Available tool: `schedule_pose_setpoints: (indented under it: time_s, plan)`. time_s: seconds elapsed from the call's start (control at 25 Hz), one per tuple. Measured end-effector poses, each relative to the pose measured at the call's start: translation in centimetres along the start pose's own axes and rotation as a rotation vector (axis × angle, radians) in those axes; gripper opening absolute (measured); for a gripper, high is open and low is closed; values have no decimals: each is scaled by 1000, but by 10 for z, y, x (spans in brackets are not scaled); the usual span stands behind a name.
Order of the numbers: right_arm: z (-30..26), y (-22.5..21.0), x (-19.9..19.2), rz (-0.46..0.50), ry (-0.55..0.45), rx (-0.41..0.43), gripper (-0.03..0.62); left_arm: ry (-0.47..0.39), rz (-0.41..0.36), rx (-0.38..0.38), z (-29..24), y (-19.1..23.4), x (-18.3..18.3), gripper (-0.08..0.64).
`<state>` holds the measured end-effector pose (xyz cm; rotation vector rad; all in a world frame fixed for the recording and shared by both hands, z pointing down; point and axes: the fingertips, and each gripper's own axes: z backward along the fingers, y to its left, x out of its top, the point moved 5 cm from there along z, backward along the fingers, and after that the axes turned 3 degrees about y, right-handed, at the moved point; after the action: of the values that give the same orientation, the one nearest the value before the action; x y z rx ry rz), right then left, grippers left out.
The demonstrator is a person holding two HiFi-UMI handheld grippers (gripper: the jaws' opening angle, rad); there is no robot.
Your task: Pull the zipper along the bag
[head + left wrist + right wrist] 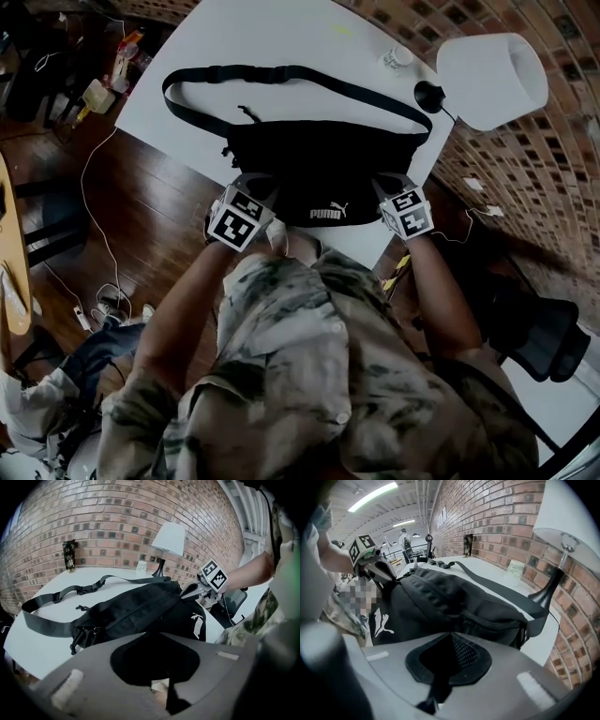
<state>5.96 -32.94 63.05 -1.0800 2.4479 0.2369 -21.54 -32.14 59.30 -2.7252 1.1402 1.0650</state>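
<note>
Head view: forearms reaching forward, my left gripper (256, 184) and right gripper (390, 185) both clamp the black fabric waist bag (319, 155).

A loft-style office: brick wall (117, 522), white table (281, 37) with a lamp (492, 80), office chair (539, 333), strip lights (372, 495) overhead.

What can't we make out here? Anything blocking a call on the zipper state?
- The zipper slider: not found in any view. The bag is black on black, and both grippers cover its near edge in the head view.
- The left gripper: jaws together on dark bag material, but whether that is fabric or a pull tab can't be told.
- The right gripper: the same, with mesh showing between its jaws.
- Zipper open or closed: unreadable in every view.
</note>
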Motion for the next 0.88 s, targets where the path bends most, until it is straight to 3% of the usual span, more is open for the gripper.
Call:
schedule_pose_setpoints:
  time_s: [0.44, 0.64, 0.76, 0.88]
  plan:
    - [2, -1, 1, -18, 4, -32, 6, -83, 82, 2, 12, 21, -21, 34]
    - [4, 2, 3, -37, -57, -65, 8, -156, 106, 3, 8, 25, -28, 37]
    - [10, 2, 7, -51, -112, -86, 9, -185, 90, 57, 12, 25, -24, 45]
    - [28, 10, 6, -75, -173, -102, 61, -199, 94, 132, 24, 19, -24, 77]
